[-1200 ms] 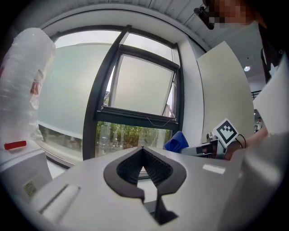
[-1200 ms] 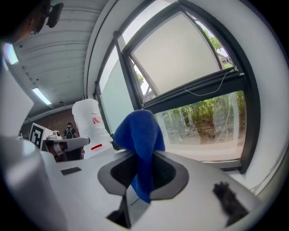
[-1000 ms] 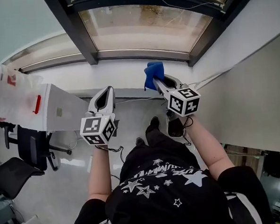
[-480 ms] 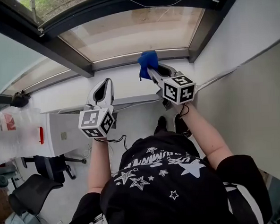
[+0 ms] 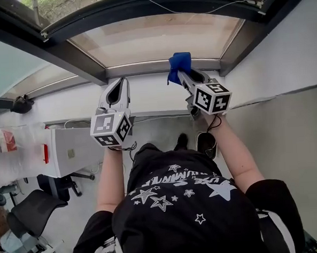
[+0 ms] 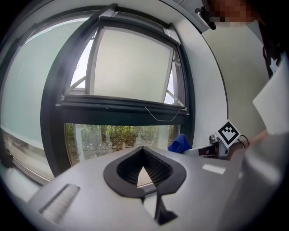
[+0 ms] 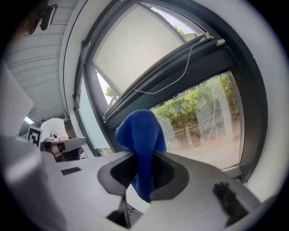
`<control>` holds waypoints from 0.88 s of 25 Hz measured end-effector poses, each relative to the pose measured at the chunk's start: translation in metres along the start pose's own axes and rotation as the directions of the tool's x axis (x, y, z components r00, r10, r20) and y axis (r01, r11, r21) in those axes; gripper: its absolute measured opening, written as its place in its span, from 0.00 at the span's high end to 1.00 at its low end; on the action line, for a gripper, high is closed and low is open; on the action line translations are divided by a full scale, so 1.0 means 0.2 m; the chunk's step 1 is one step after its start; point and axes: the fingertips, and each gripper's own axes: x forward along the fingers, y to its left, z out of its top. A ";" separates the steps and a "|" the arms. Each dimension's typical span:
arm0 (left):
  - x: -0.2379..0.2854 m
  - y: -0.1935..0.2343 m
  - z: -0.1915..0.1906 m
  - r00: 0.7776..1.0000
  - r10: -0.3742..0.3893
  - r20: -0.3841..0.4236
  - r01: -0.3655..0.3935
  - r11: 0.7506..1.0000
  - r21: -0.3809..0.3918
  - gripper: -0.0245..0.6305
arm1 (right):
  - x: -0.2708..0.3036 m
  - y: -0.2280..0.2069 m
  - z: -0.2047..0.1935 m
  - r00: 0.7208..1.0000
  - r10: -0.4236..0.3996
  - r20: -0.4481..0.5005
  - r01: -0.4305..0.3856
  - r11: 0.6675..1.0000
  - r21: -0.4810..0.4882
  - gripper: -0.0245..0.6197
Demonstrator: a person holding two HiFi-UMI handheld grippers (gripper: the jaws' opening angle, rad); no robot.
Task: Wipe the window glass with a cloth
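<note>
A blue cloth (image 5: 178, 65) is pinched in my right gripper (image 5: 183, 76), which is shut on it, and it sticks up past the jaw tips. The cloth is held just at the lower edge of the window glass (image 5: 153, 38); I cannot tell whether it touches. In the right gripper view the cloth (image 7: 141, 135) hangs between the jaws in front of the lower pane (image 7: 203, 122). My left gripper (image 5: 121, 83) is level with it to the left, over the white sill, shut with nothing in it. The left gripper view shows the glass (image 6: 122, 140) ahead and the cloth (image 6: 179, 143) off to the right.
Dark window frame bars (image 5: 63, 59) border the pane, with a thin cable (image 5: 205, 11) along the upper bar. A white wall (image 5: 282, 51) stands close on the right. Below left are a white cabinet (image 5: 69, 150) and an office chair (image 5: 30, 211).
Both grippers have risen toward the window. The right one has carried the blue cloth up and slightly right to the pane's lower edge. The cloth stays gripped.
</note>
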 end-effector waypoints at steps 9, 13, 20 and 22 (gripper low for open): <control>0.03 0.36 0.03 0.999 -0.011 0.034 0.011 1.000 -0.019 0.95 | 0.29 0.21 0.05 1.000 -0.005 0.001 0.005 1.000 -0.022 0.85; 0.04 0.59 0.04 0.999 -0.021 0.040 0.021 0.999 -0.025 0.95 | 0.49 0.34 0.06 1.000 -0.016 -0.004 0.015 0.999 -0.028 0.85; -0.01 1.12 0.01 0.998 0.034 0.045 -0.033 0.999 -0.042 0.95 | 0.95 0.63 0.06 0.999 0.015 -0.030 -0.017 0.998 -0.064 0.85; -0.02 1.28 0.01 0.997 0.061 0.056 -0.059 0.997 -0.042 0.95 | 1.08 0.71 0.06 0.999 0.029 -0.031 -0.031 0.997 -0.075 0.85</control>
